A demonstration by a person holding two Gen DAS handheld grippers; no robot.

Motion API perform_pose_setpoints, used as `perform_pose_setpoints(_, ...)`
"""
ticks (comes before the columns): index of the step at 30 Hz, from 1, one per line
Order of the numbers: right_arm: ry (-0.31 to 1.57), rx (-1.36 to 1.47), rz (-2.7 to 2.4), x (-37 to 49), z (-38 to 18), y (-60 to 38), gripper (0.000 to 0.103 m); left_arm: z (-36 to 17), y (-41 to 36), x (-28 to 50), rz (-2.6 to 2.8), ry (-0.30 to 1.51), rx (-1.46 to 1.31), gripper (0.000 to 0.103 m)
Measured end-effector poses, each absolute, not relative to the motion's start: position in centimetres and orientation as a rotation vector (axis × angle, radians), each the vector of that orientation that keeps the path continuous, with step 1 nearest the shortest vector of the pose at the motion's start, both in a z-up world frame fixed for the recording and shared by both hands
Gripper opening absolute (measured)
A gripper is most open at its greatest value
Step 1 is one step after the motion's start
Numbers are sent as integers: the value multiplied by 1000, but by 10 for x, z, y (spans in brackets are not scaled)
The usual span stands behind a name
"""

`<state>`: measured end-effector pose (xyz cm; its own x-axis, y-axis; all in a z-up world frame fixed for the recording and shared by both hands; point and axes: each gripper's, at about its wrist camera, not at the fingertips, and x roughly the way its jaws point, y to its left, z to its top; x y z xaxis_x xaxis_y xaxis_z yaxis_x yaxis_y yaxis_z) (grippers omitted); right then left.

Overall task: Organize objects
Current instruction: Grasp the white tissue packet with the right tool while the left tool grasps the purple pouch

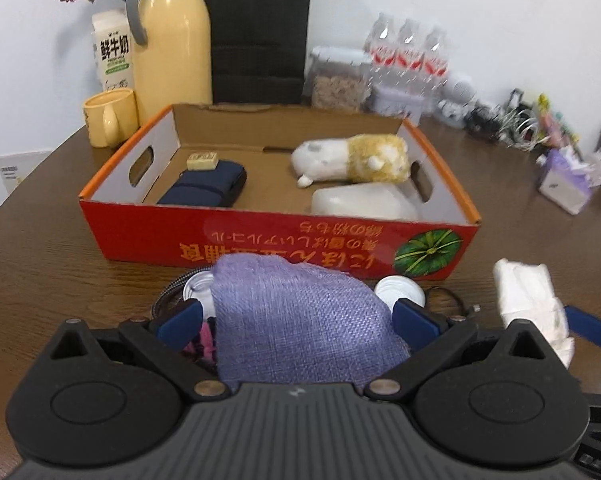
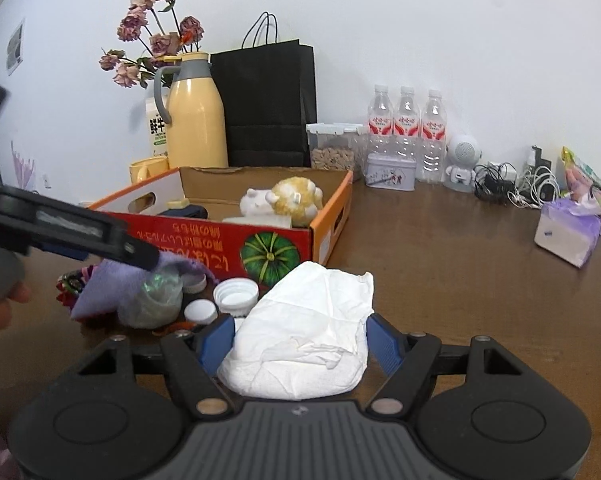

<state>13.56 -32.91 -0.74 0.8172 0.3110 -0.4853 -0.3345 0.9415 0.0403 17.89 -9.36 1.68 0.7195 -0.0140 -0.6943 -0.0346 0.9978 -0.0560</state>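
Your left claw [image 1: 296,316] holds the purple cloth [image 1: 300,320] between its blue pads, low over the near counter [image 1: 60,248], just in front of the red box [image 1: 260,240]. Your right claw [image 2: 300,344] grips the white tissue wad [image 2: 304,328], its pads pressed against both sides; in the left view that wad sits to the right of the cloth, well clear of it. The box stands open in the middle of the counter. Inside it, a navy pouch [image 1: 204,188] lies at the left with a small tan block [image 1: 202,160] on its far end, a plush toy [image 1: 352,158] lies at the far right, and a pale packet [image 1: 364,202] rests against the near right wall. White caps [image 2: 236,296] and a clear jar [image 2: 156,300] sit between the box and the claws. Behind the box stand a yellow jug [image 1: 172,40], a mug [image 1: 108,120], a milk carton [image 1: 112,52], a black bag [image 2: 268,108] and three water bottles [image 2: 406,124].
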Motion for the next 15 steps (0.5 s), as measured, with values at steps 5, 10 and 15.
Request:
perform_pose_setpoints(5,508,-41,362,141,-8,-330,72,13,-94,178,12,761,-65,84)
perform_pose_setpoints(10,510,-31,370,146,-9,-332,72,16,-94,173,-9,756,-58,63)
perform_pose_setpoints(15,513,-31,369,146,-9,-332,72,23,-95,164,-21,715,-29,51)
